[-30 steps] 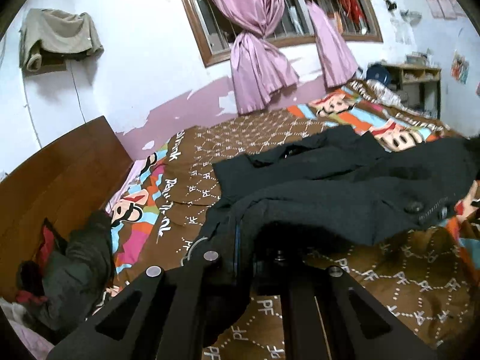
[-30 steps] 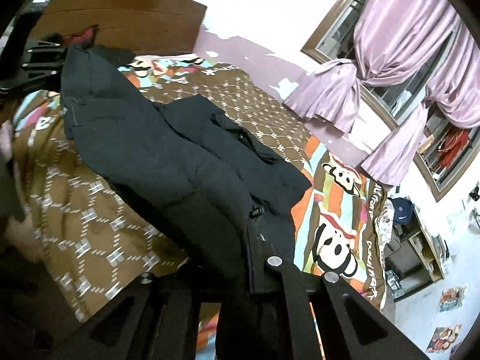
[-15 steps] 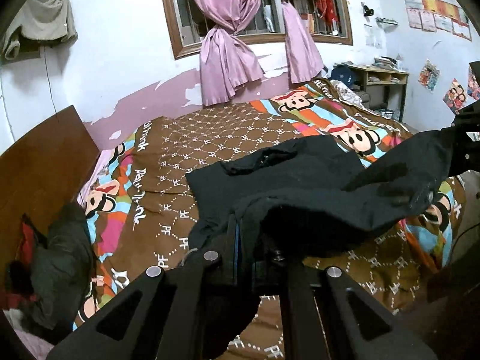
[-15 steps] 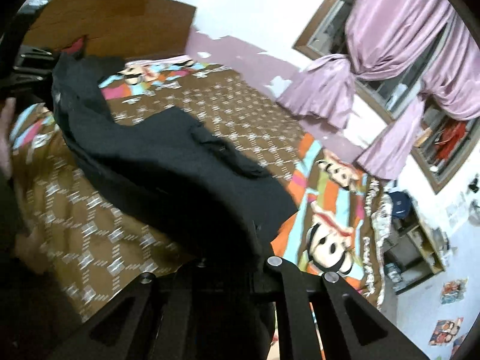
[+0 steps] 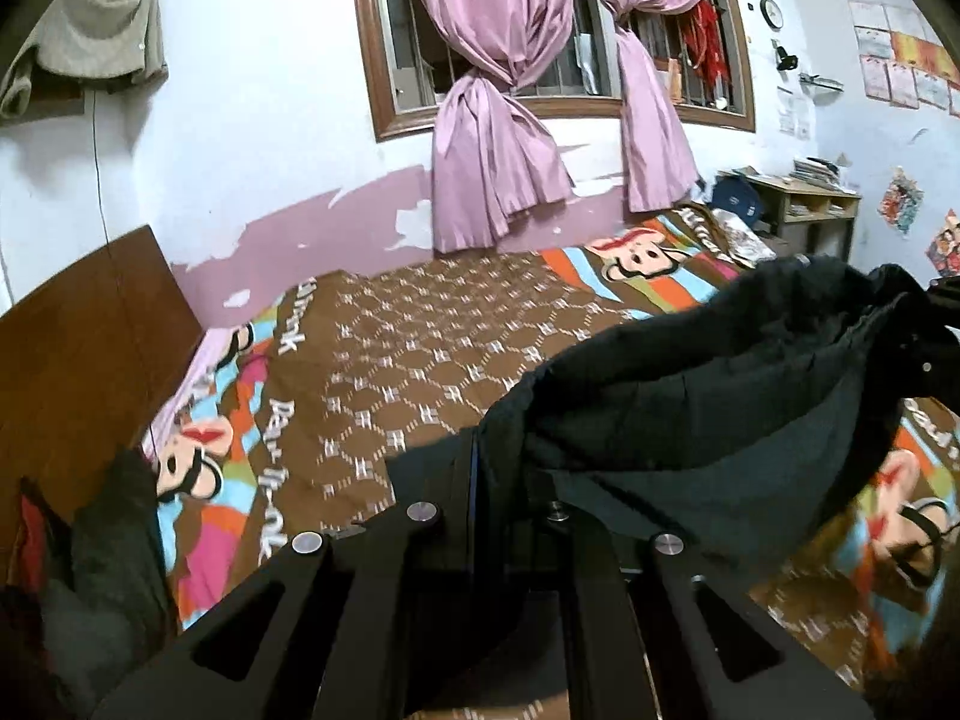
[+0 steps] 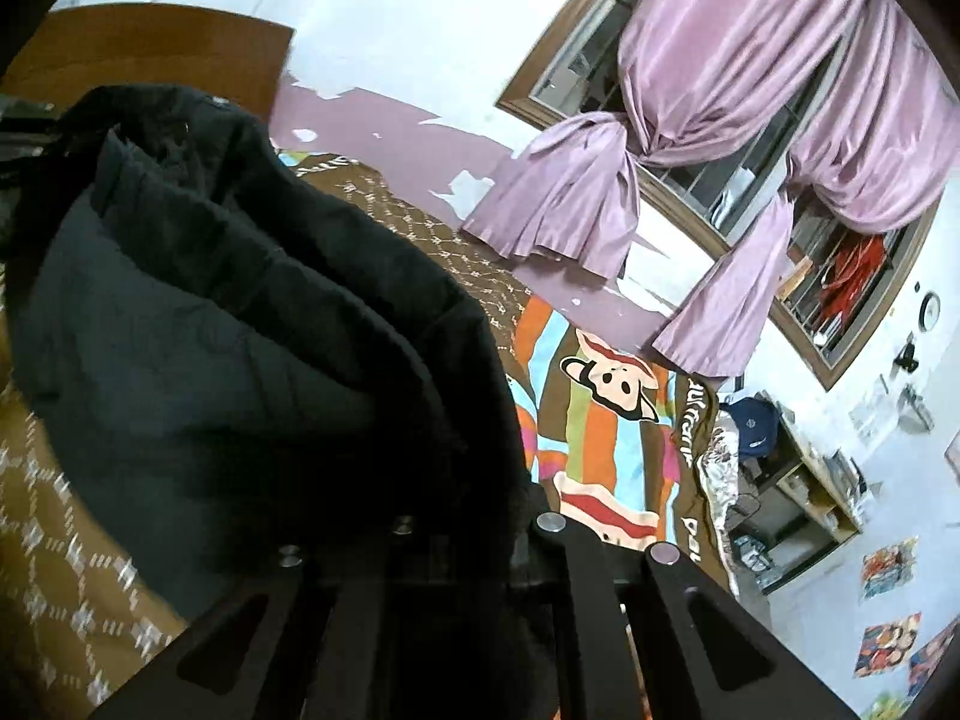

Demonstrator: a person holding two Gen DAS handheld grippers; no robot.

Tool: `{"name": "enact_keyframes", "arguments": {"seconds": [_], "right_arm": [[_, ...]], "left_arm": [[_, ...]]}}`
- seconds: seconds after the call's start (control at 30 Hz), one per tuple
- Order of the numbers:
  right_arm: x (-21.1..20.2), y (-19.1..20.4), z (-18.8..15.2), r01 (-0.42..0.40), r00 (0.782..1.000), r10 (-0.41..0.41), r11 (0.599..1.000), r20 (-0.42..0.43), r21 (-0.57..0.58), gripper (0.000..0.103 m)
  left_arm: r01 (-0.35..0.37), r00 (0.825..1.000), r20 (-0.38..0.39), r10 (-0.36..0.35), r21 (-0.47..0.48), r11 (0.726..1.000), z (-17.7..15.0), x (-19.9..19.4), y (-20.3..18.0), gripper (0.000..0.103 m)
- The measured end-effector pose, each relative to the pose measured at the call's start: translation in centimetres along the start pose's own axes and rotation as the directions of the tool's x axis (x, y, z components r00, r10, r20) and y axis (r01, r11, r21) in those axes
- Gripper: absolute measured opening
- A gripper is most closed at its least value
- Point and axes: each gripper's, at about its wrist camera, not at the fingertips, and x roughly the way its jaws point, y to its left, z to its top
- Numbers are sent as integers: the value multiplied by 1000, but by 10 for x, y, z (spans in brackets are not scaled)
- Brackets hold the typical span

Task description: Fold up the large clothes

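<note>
Bed with brown patterned cover fills the room below a pink-curtained window. Black coat hangs slack in the air above the bed, strung between both tools. Left tongs clamped on one coat edge; right tongs clamped on the other, fabric bunched over them.

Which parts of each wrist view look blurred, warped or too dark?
Left wrist view: window frame bows, bedspread smears at right. Right wrist view: coat folds lose detail in shadow; quilt at lower left is blurred.
</note>
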Motion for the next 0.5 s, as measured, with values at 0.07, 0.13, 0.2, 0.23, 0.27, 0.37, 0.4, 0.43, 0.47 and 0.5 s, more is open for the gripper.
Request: {"name": "enact_keyframes", "arguments": {"seconds": [0.07,0.13,0.2,0.23,0.27,0.37,0.4,0.43,0.47,0.5], "right_arm": [[29,-1,4,9,1000,-9,1000,2,17,9],[56,1,6,10,1000,-10,1000,0,23,9],[81,5,5,19,1000,-19,1000,-3,24,9],[93,6,4,22,1000,-22,999,-4,28,9],[107,7,3,25,1000,-25,999,-5,35,9],[147,11,-7,1,1000,-1,998,5,70,13],[161,11,-12,-7,1000,6,996,9,91,17],[177,13,-18,-9,1000,9,994,-1,108,24],[188,16,-21,-8,1000,10,993,-11,114,28],[199,18,-25,-6,1000,6,994,0,113,35]], "left_arm": [[-14,1000,15,14,5,1000,-1,26,6,4],[-24,999,33,24,3,1000,-3,49,11,4],[-32,999,42,31,3,999,-5,75,18,4],[-37,999,41,36,5,999,-7,90,22,4],[-39,999,36,39,6,999,-8,103,25,4],[-53,998,27,52,23,998,-16,141,30,4],[-53,998,19,52,20,998,-19,155,31,4],[-53,999,14,53,15,998,-22,165,33,5],[-54,999,7,54,8,999,-26,175,34,5],[-54,999,-5,54,-1,999,-33,191,37,6]]}}
